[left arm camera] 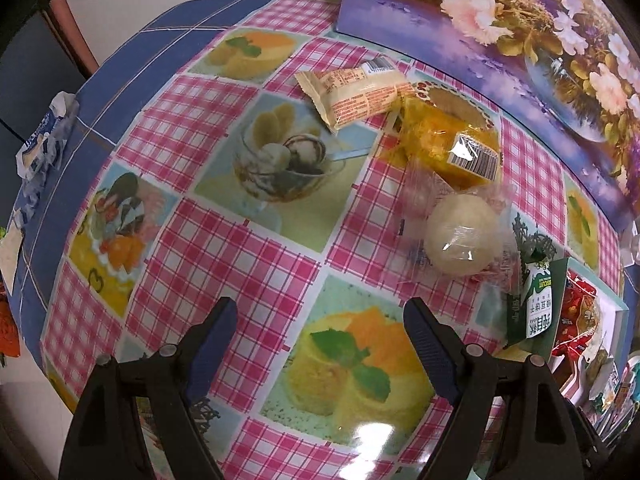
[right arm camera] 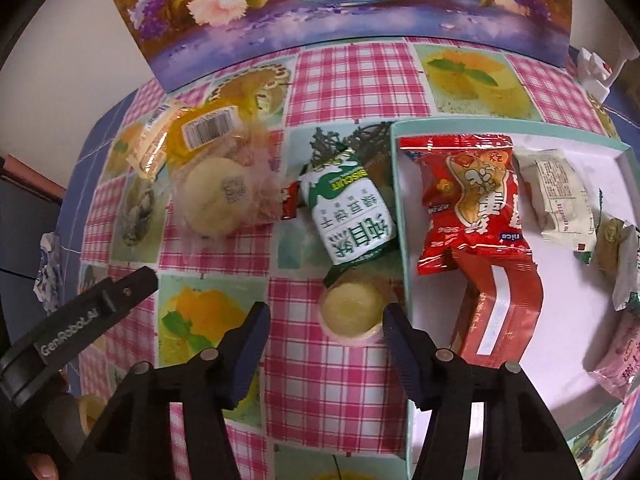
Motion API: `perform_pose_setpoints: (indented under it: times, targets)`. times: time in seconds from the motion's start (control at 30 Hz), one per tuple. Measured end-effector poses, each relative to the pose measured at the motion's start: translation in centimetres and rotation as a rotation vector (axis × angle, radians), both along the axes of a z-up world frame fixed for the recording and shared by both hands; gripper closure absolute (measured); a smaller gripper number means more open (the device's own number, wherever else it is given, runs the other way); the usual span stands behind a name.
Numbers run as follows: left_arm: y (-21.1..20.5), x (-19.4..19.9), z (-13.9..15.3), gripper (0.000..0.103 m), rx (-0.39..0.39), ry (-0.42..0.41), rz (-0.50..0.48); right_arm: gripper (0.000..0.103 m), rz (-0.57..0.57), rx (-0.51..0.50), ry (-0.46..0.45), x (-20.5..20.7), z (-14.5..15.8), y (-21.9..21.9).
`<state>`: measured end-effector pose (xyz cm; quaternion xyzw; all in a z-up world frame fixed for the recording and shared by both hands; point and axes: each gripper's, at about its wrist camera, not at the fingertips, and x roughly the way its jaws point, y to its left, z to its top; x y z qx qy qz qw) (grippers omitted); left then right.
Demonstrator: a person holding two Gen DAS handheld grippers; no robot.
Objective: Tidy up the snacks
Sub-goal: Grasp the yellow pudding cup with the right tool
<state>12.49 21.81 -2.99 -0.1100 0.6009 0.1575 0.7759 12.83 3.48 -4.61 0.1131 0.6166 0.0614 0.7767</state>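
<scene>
Loose snacks lie on a pink-checked tablecloth. In the left wrist view a cream wrapper (left arm camera: 356, 90), an orange packet (left arm camera: 460, 144) and a round white bun in clear wrap (left arm camera: 462, 236) sit ahead of my open left gripper (left arm camera: 320, 320), which holds nothing. A green biscuit pack (right arm camera: 352, 208) leans beside the teal-rimmed white tray (right arm camera: 400, 216). A small round yellow cake (right arm camera: 352, 312) lies between the tips of my open right gripper (right arm camera: 326, 324), just left of the tray wall. The tray holds a red packet (right arm camera: 472, 200), a white packet (right arm camera: 560, 200) and others.
A flower picture (right arm camera: 340, 4) stands along the table's far edge. Crumpled blue-white paper (left arm camera: 44, 140) lies on the blue cloth at the left. The left gripper's black body (right arm camera: 80, 320) and a hand show at the lower left of the right wrist view.
</scene>
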Motion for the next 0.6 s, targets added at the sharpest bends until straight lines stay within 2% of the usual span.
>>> perform_pose_setpoints:
  times: [0.17,0.4,0.6]
  targets:
    - [0.2,0.2,-0.2,0.017,-0.010,0.003,0.006,0.055,0.006,-0.028,-0.006,0.0,-0.1,-0.1]
    - [0.1,0.4,-0.3,0.017,-0.012,0.003,0.001,0.056,0.047,-0.060,-0.020,0.1,-0.4,1.1]
    - [0.0,0.4,-0.3,0.017,-0.010,0.001,-0.003,0.055,0.092,-0.034,-0.025,-0.1,-0.8,2.4]
